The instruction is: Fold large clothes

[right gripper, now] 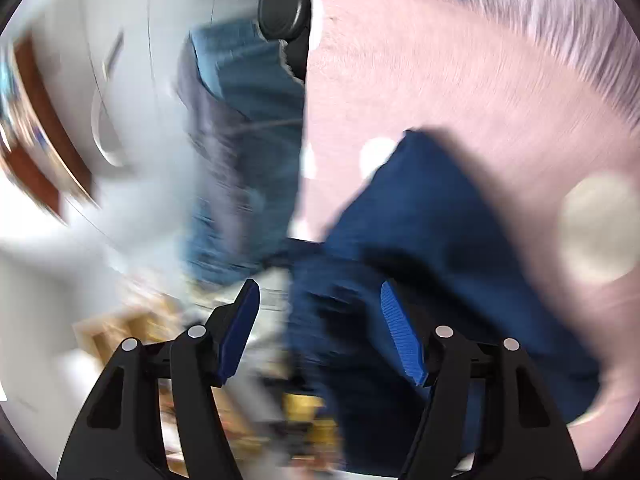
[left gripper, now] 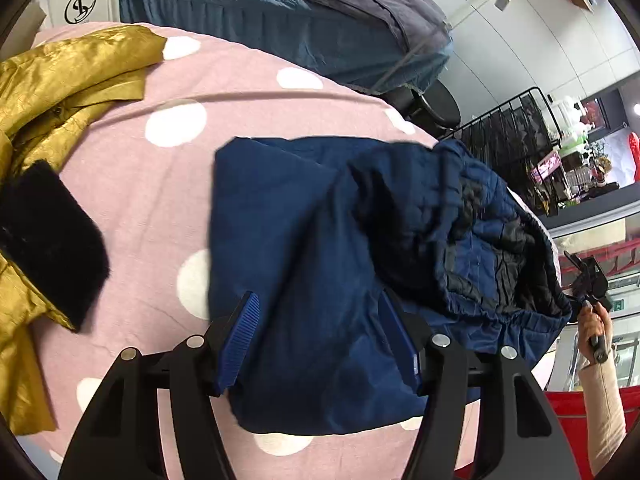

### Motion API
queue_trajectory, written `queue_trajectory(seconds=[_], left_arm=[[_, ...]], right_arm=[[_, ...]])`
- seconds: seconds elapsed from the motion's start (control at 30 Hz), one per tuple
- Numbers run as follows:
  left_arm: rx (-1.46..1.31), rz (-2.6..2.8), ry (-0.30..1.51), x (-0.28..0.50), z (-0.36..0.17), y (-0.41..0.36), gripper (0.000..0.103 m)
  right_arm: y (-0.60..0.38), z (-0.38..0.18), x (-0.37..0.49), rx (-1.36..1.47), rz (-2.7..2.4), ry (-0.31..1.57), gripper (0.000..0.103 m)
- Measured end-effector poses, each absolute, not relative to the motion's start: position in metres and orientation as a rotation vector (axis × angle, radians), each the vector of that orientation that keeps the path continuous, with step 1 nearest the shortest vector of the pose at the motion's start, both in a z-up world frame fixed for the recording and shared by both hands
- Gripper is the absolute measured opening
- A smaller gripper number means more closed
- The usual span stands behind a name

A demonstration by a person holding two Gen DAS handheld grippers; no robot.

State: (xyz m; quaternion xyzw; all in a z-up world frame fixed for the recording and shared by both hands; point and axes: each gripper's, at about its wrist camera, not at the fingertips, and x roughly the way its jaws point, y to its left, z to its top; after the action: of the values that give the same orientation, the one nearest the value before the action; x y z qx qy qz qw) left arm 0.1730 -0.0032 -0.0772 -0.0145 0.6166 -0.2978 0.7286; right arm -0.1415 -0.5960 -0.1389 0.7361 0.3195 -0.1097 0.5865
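Note:
A navy blue padded garment (left gripper: 304, 248) lies partly folded on a pink bedsheet with white dots (left gripper: 160, 184). Its elastic-hemmed end with black lining (left gripper: 492, 240) is raised at the right. My left gripper (left gripper: 320, 320) is open, its blue pads on either side of the garment's near fold, not pinching it. My right gripper (right gripper: 320, 312) is open and empty above the garment's edge (right gripper: 432, 248); that view is heavily blurred. The right gripper also shows in the left wrist view (left gripper: 588, 280), held in a hand at the garment's far right.
A gold satin jacket (left gripper: 52, 92) with a black fur collar (left gripper: 48, 236) lies on the bed's left. A blue-skirted bed with grey cover (left gripper: 304, 12) stands behind. A black stool (left gripper: 436, 108) and black rack (left gripper: 516, 120) are beyond the bed's right edge.

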Motion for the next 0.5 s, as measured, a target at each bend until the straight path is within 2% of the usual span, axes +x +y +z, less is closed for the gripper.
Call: queue_trajectory(seconds=[0.1, 0.17, 0.3, 0.5], left_arm=[[-0.047, -0.667, 1.294, 0.166, -0.065, -0.011, 0.061], [-0.041, -0.68, 1.254, 0.164, -0.055, -0.02, 0.066], [0.082, -0.689, 1.201, 0.158, -0.039, -0.053, 0.07], [0.218, -0.683, 1.236, 0.147, -0.053, -0.114, 0.071]], right_arm=[[-0.579, -0.112, -0.139, 1.458, -0.291, 0.863, 0.063], [-0.562, -0.09, -0.133, 1.296, -0.299, 0.901, 0.063], [-0.52, -0.061, -0.113, 1.003, -0.298, 0.993, 0.063], [-0.45, -0.04, -0.088, 0.63, -0.319, 1.109, 0.063]])
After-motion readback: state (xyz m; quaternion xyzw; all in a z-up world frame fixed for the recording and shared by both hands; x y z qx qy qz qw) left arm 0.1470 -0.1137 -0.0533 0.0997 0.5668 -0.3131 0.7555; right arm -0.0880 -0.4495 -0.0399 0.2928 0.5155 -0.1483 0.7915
